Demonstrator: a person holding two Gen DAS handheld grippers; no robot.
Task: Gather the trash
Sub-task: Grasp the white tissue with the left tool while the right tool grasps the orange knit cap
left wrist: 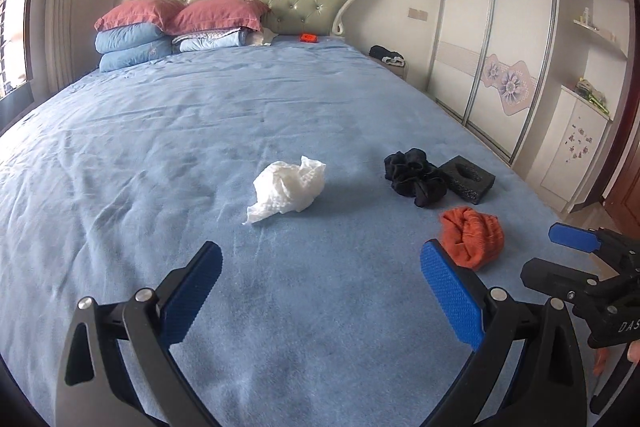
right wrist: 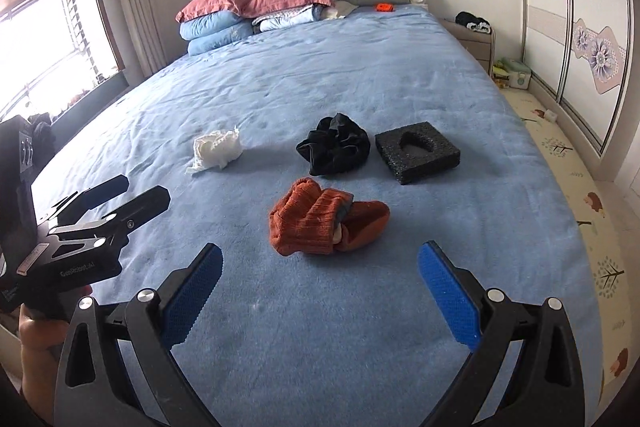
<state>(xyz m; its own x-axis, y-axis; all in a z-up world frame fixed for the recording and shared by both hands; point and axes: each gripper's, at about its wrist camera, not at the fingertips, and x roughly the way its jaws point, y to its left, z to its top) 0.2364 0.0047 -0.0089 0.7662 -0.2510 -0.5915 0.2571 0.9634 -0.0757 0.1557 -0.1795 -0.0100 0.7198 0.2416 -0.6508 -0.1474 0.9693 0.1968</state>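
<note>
At the bottom of the left wrist view, the left tongs [left wrist: 320, 291] stand wide apart and empty over the blue bed [left wrist: 160, 147]; the right tongs [right wrist: 320, 287] at the bottom of the right wrist view are likewise spread and hold nothing. Just above the left tongs, near the middle of that frame, lies the crumpled white tissue [left wrist: 288, 189], alone on the cover and apart from everything else. It looks to be the clearest piece of trash here. It is likely very light, soft and easily crushed, so a pinch across its bulky middle should lift it, while the thin tail at its lower left would probably tear or slip. Just above the right tongs sits an orange sock bundle [right wrist: 326, 223], soft and thick. Beyond it, toward the centre right, a black cloth bundle [right wrist: 334, 145] lies just beside a black foam block [right wrist: 418, 153] with a hollow in its top. The foam looks light and stiff and could be taken by its edges, if it counts as trash. Pillows [left wrist: 180, 13] are stacked at the upper left by the headboard.
</note>
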